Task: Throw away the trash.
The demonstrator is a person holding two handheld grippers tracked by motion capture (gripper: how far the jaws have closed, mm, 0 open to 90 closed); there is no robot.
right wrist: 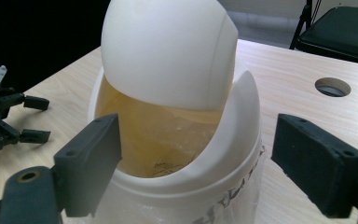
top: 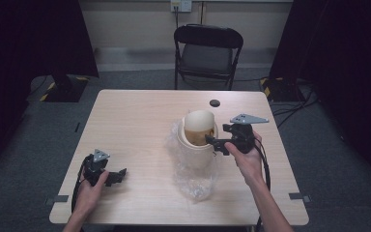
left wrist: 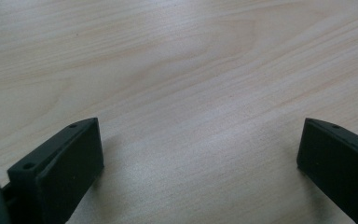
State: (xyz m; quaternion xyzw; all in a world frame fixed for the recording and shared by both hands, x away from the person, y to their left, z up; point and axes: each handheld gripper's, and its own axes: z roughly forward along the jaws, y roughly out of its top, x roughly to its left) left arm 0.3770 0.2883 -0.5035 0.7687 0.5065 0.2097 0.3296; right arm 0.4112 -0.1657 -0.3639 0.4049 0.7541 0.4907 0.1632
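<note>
A small cream bin point(top: 195, 151) stands right of the table's middle, its domed swing lid point(top: 199, 123) tipped open. A clear plastic bag point(top: 193, 182) is draped around the bin and spreads toward the front edge. My right gripper point(top: 215, 145) is open at the bin's right side, jaws pointing at the rim. In the right gripper view the bin point(right wrist: 223, 182) sits between the open jaws of the right gripper point(right wrist: 198, 140), under the lid point(right wrist: 168, 51), with yellowish liner inside. My left gripper point(top: 119, 176) rests open on bare wood at the front left, nothing between its jaws point(left wrist: 200, 135).
The wooden table point(top: 130, 121) has a round cable hole point(top: 215, 102) near its far edge. A black folding chair point(top: 207, 50) stands behind the table. The right gripper view also shows the left gripper point(right wrist: 32, 119) far off at the left.
</note>
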